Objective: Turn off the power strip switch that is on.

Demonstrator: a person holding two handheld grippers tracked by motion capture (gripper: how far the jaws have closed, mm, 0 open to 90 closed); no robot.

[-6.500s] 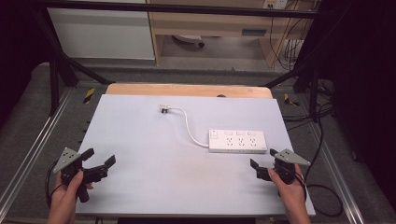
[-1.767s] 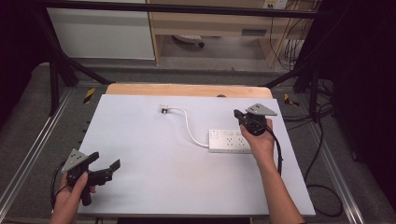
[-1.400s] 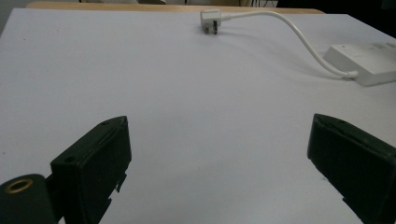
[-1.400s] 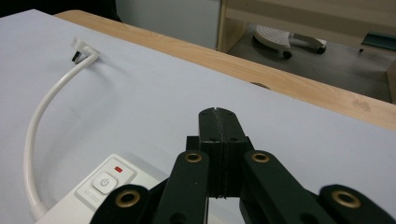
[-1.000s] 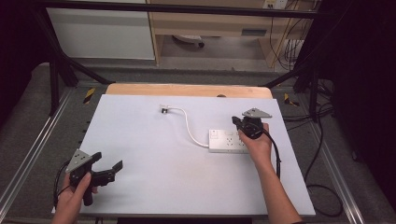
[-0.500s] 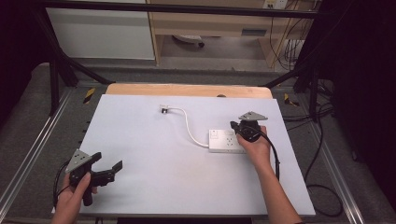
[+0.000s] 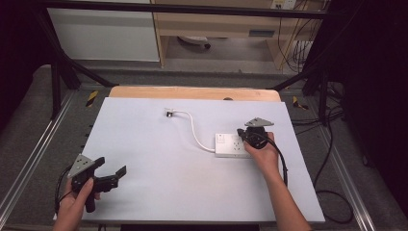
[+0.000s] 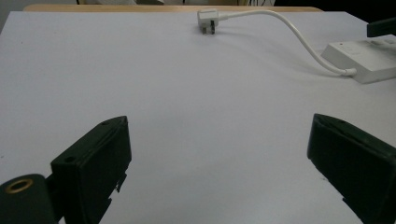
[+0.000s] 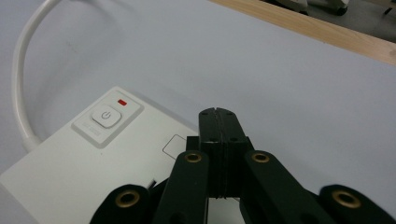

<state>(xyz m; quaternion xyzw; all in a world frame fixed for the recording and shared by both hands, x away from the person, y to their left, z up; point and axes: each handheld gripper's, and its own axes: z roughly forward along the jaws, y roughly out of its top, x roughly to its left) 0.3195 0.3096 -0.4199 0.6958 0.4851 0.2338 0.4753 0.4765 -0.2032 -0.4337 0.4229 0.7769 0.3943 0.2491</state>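
Right forearm reaches forward from the near edge of the table (image 7: 159,144), hand wrapped round the right tool (image 7: 246,136), which sits over the power strip (image 7: 230,146) with its tips toward the strip's switch end. In the right gripper view the two black jaws are pressed flat together, nothing between them, tips over the strip's top face just beside the power button (image 9: 106,115). Whether the tips touch the plastic cannot be told.

Left hand grips the left tool (image 7: 111,174) at the near left corner of the table, well apart from the strip. Jaws wide apart, nothing between them; the left gripper view looks along them across bare table toward the plug (image 8: 207,22).

Power strip: white, flat, oblong, lying on the right half of the table. Square button with a power symbol at one end, a small red mark (image 9: 123,101) next to it. White cord (image 7: 195,130) leaves the switch end, curves up and left, and ends in the white plug, which lies loose on the table near its far edge.
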